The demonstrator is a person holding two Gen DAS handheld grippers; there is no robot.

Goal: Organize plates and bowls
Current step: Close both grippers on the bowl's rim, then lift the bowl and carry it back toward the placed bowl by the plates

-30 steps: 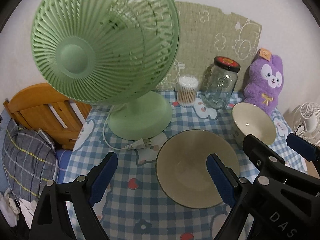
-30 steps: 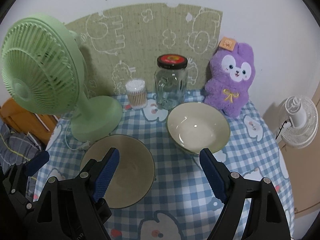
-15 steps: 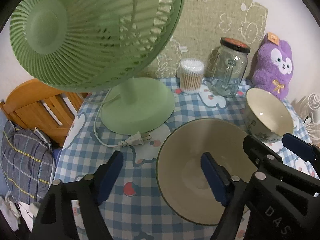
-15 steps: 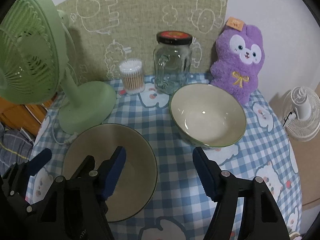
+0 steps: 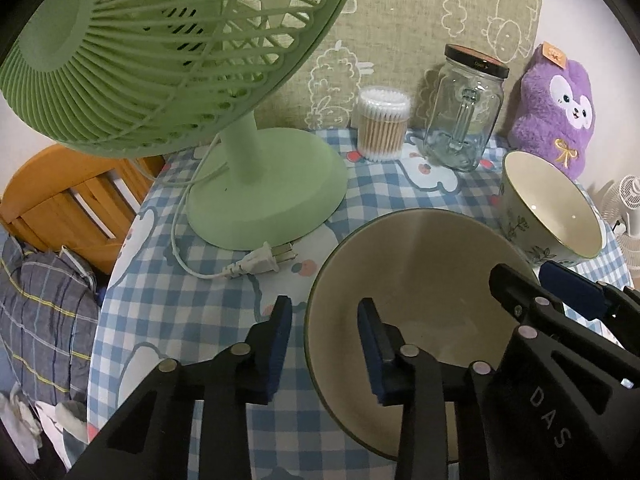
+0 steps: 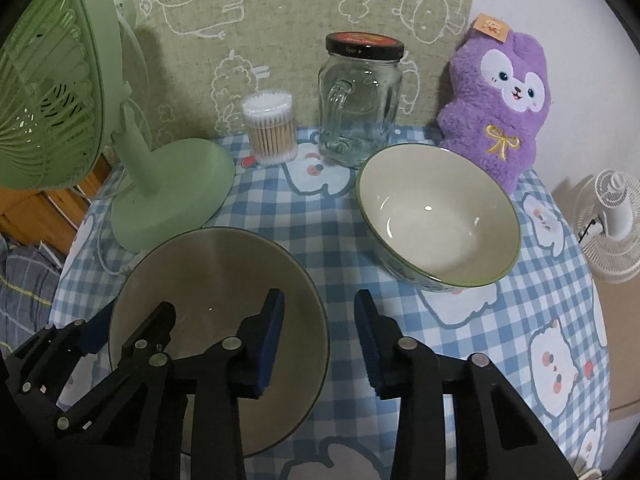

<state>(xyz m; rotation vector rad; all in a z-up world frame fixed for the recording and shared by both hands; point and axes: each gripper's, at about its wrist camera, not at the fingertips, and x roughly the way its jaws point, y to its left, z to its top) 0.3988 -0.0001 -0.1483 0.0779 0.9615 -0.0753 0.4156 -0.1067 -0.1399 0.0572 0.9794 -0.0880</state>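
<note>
Both narrowed, just been closing: left gripper (image 5: 324,344) astride the plate (image 5: 420,280) near-left rim, right gripper (image 6: 320,334) astride its right rim, pads seemingly not pressing. Near front edge of table (image 6: 500,320); bowl (image 6: 438,216) behind. Glazed, stiff, slippery, breakable: best pinched at opposite rims.

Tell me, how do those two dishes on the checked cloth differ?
The plate is wide and shallow; the bowl is narrower, deep and steep-sided. The plate's inside looks dull grey-beige; the bowl's is glossy cream with bright glints. Gripper fingers straddle the plate's rim on both sides; nothing reaches the bowl. Both have a thin dark-green rim and are empty.
</note>
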